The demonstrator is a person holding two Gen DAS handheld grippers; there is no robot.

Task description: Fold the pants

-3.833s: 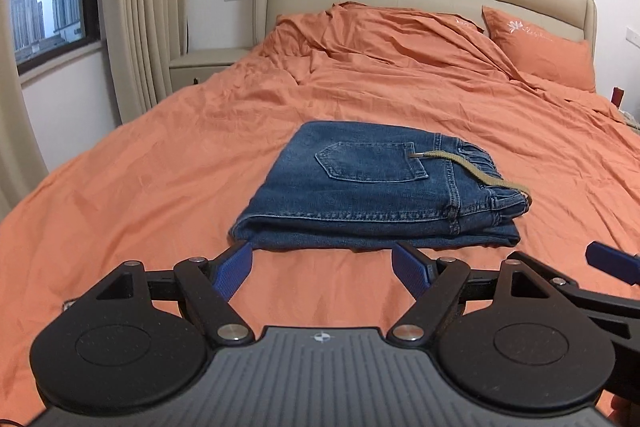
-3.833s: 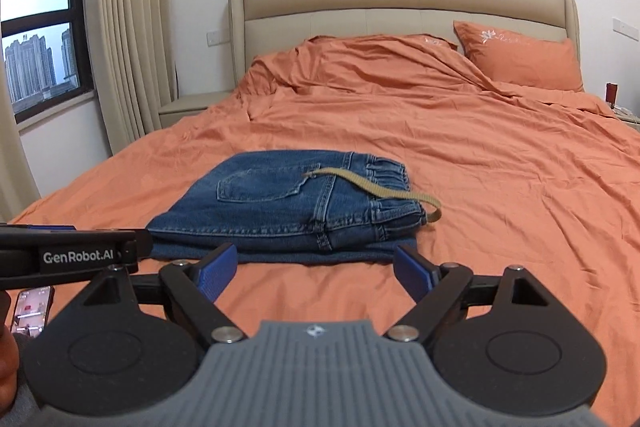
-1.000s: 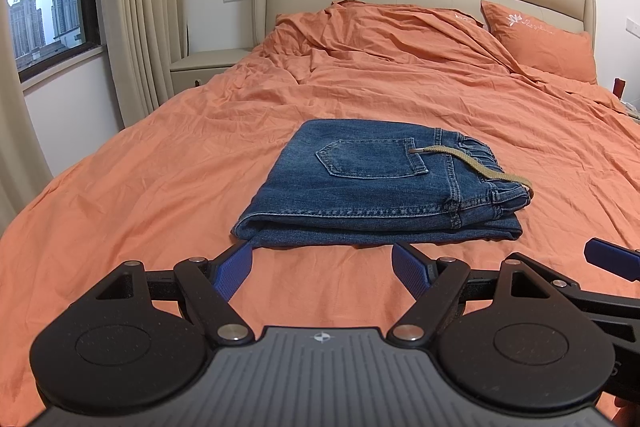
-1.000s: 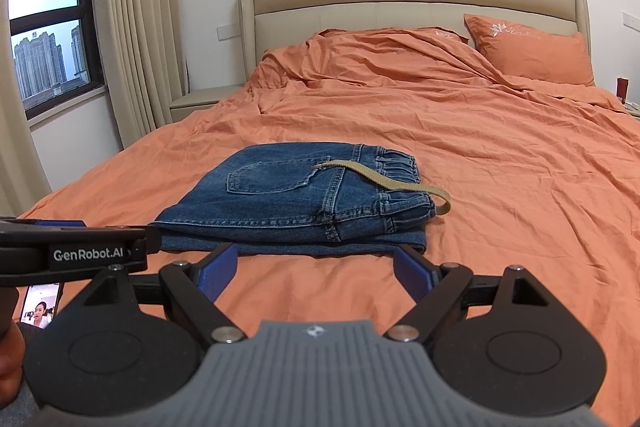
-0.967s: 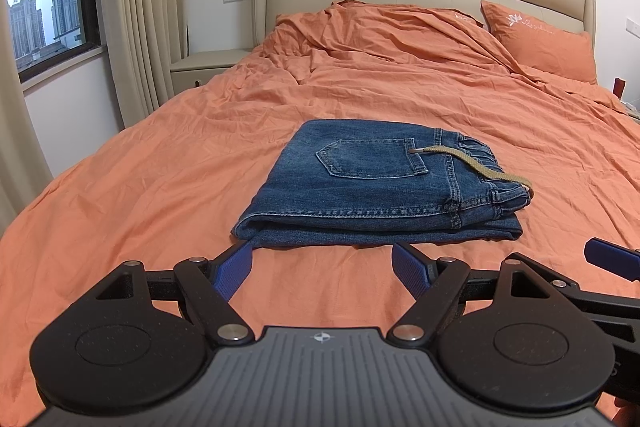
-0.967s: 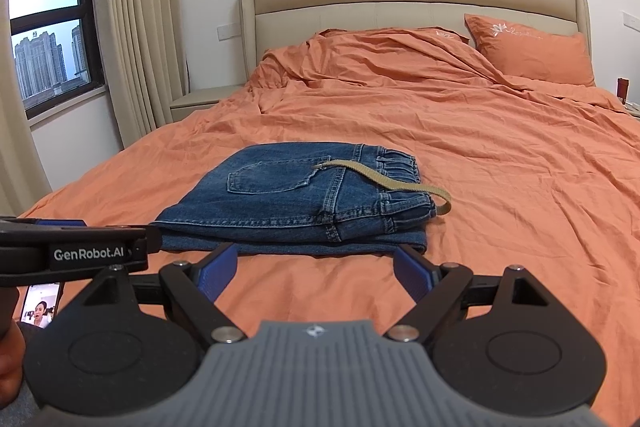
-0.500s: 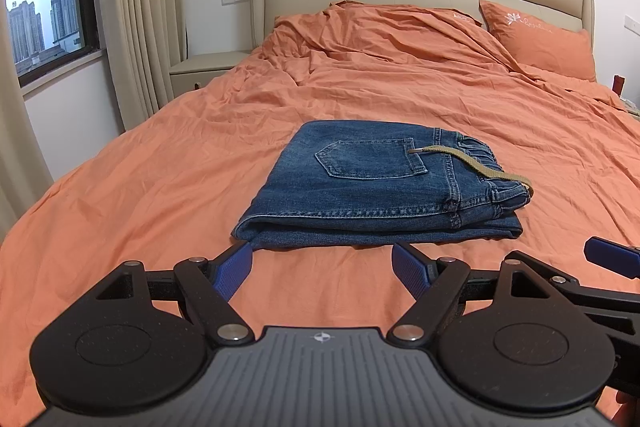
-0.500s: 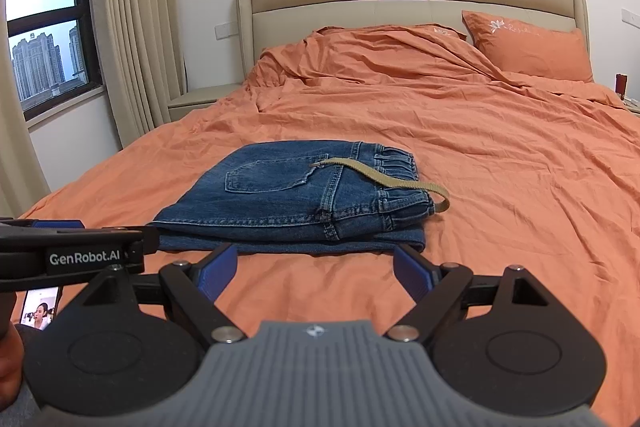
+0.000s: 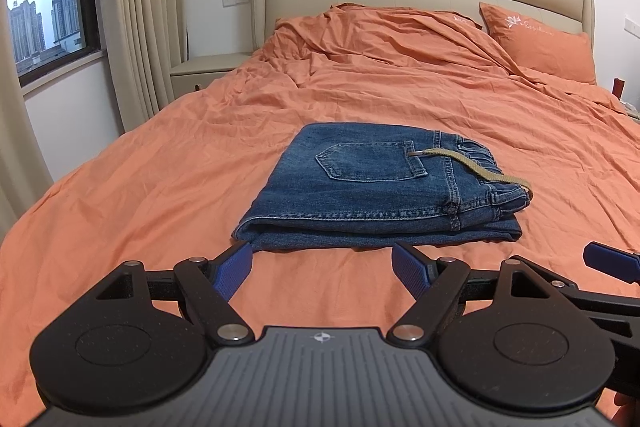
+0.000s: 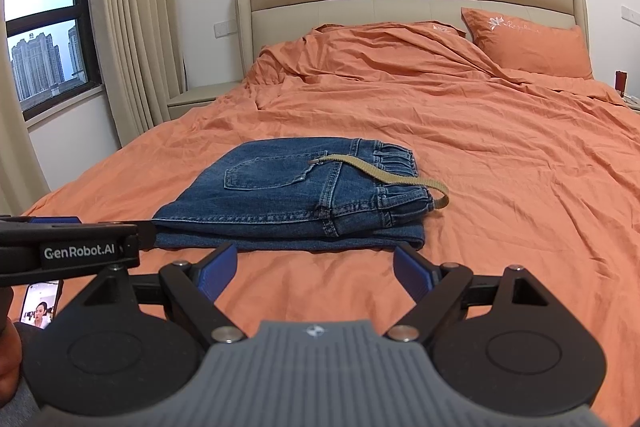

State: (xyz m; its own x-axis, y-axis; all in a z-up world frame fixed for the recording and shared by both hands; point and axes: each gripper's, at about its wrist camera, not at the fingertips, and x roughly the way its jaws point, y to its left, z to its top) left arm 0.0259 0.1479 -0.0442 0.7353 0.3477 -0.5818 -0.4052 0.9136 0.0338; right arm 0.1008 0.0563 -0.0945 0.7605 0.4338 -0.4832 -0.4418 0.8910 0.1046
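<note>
Judging progress: the task is taken to be finished, or all but finished, from how things lie.
Jeans (image 9: 380, 193): seen folded into a compact stacked rectangle, several layers thick, lying flat on the bed (image 9: 140, 187) near its middle, at about 12 o'clock from both grippers.
Done: the legs appear doubled under the seat; the back pocket faces up and the waistband sits at the 3 o'clock end.
Left: little, by judgement; only the belt (image 9: 476, 173) is left untidy, trailing loose from the waistband and curling off the 3 o'clock edge. It could be tucked in if neatness is wanted.
Left gripper (image 9: 322, 267): jaws are held wide apart, with nothing between them; it is kept short of the near edge of the jeans, not touching.
Right gripper (image 10: 316, 267): jaws are likewise spread and empty, held just short of the near edge.
Left view only: the fold at the 9 o'clock end is shown as a rounded roll of layers, and a blue fingertip of the right gripper is caught at 3 o'clock.
Right view only: the belt's loop end is shown hanging clear of the waistband onto the sheet; the left gripper's arm is seen at 9 o'clock, and a phone (image 10: 40, 303) lies at 8 o'clock.
Both views: a pillow (image 10: 528, 43) is seen at 1 o'clock, well apart from the jeans.
</note>
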